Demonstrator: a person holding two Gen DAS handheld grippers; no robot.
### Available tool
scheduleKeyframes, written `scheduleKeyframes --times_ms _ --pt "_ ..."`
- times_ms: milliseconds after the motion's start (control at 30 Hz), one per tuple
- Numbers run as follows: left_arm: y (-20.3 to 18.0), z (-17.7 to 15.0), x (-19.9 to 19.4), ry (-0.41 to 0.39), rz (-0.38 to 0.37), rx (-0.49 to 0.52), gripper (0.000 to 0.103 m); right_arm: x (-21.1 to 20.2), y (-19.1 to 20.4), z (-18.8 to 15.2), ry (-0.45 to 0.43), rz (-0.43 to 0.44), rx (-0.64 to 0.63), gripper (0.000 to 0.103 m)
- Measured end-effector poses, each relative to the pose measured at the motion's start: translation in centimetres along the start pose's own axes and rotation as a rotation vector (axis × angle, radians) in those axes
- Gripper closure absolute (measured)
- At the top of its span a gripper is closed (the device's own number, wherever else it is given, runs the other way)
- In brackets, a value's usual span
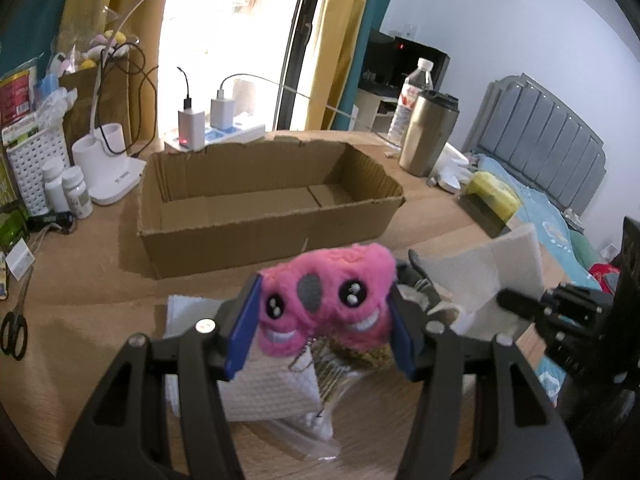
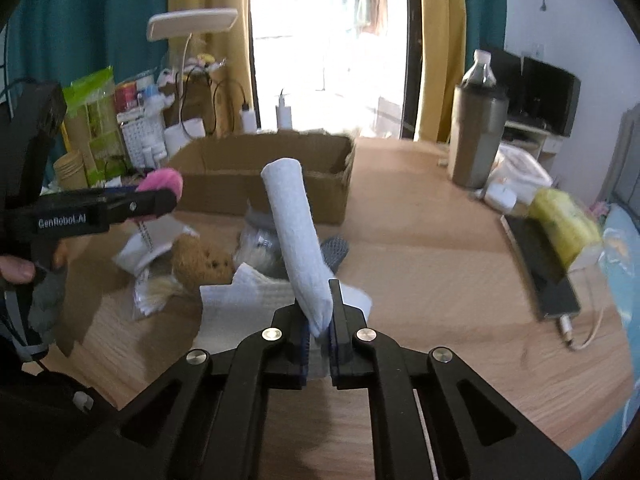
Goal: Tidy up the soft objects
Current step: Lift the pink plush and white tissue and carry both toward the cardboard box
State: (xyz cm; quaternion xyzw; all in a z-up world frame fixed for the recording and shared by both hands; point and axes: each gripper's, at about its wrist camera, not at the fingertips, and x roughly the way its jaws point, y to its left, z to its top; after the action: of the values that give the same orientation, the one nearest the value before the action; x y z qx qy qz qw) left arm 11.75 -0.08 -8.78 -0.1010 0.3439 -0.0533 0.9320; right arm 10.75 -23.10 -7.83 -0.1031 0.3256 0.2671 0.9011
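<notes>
My left gripper (image 1: 322, 316) is shut on a pink furry plush (image 1: 328, 300) with two small faces, held above the pile. It shows at the left in the right wrist view (image 2: 160, 196). My right gripper (image 2: 320, 332) is shut on a rolled white towel (image 2: 296, 240) that sticks up and away from me. An open cardboard box (image 1: 264, 204) stands behind, also in the right wrist view (image 2: 264, 176). On the table lie a brown plush (image 2: 200, 260), folded white cloths (image 2: 248, 300), a grey mesh item (image 2: 334, 250) and plastic bags (image 1: 316, 428).
A steel tumbler (image 1: 428, 132) and a water bottle (image 1: 412, 96) stand at the back right. A lamp base (image 1: 108, 168), pill bottles (image 1: 72, 192), chargers (image 1: 200, 124) and scissors (image 1: 16, 324) sit left. A phone (image 2: 540, 268) and yellow pack (image 2: 564, 228) lie right. A bed (image 1: 552, 216) is beyond.
</notes>
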Motion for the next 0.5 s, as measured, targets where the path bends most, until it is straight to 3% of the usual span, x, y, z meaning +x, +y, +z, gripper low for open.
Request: scheduleKeyframes --times_ms 500 --pt "0.9 3.4 -1.9 -0.089 0.021 0.006 0.045 -1.1 -1.1 6.7 -0.147 -0.026 -0.052 0.096"
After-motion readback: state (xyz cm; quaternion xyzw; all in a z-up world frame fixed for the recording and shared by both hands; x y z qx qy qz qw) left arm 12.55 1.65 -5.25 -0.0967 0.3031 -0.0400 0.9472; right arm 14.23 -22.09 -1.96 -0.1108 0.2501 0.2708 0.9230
